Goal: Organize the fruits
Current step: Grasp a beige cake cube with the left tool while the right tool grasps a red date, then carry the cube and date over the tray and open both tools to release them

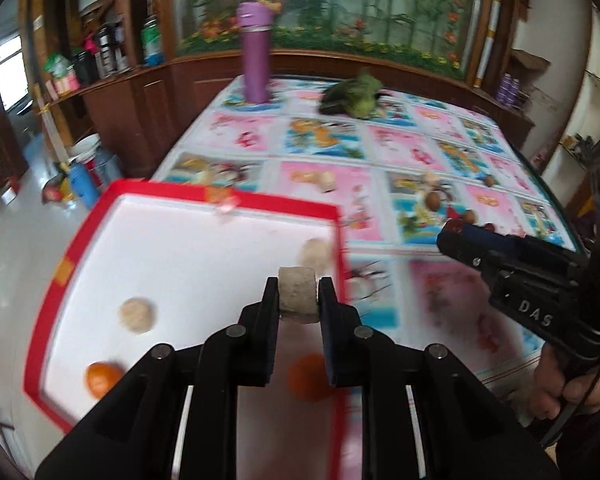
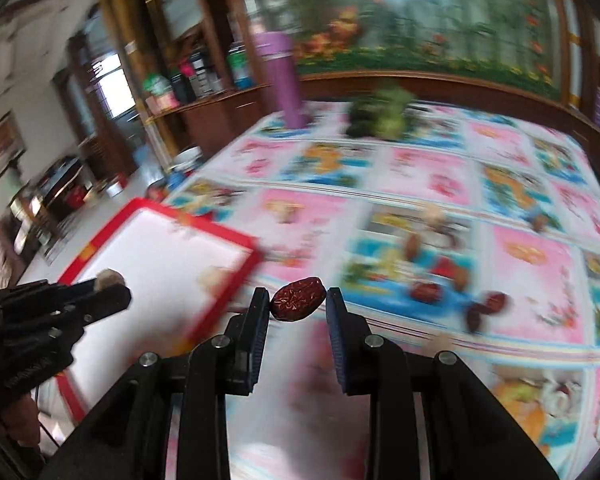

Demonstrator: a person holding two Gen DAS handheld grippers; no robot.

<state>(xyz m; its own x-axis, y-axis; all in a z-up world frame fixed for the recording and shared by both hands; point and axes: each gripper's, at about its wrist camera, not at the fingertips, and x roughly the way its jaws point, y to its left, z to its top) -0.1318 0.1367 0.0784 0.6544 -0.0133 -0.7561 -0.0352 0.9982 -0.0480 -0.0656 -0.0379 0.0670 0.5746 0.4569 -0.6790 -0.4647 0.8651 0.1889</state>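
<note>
Left wrist view: the left gripper point(image 1: 299, 296) is closed to a narrow gap on a pale, beige chunk point(image 1: 297, 295), pinched flat between both pads and carried above the red-rimmed tray point(image 1: 228, 196), close to the tray's right edge. The tray sits at the left corner of the tabletop point(image 1: 380, 148) and overhangs its left edge. Inside lie two more pale pieces point(image 1: 137, 314) and two oranges point(image 1: 102, 378), one of them under the jaws. To finish this step well, I judge the chunk should go down over a bare white patch, clear of the orange below, and be let go low so it does not roll.

In the right wrist view, the right gripper point(image 2: 298, 302) holds a wrinkled red date point(image 2: 298, 299) endwise at the very fingertips, jaws fairly narrow, above the tabletop just right of the tray. That hold looks slight, so a steady carry matters. More dates point(image 2: 426, 291) stay scattered further right, toward the tabletop's right edge.
</note>
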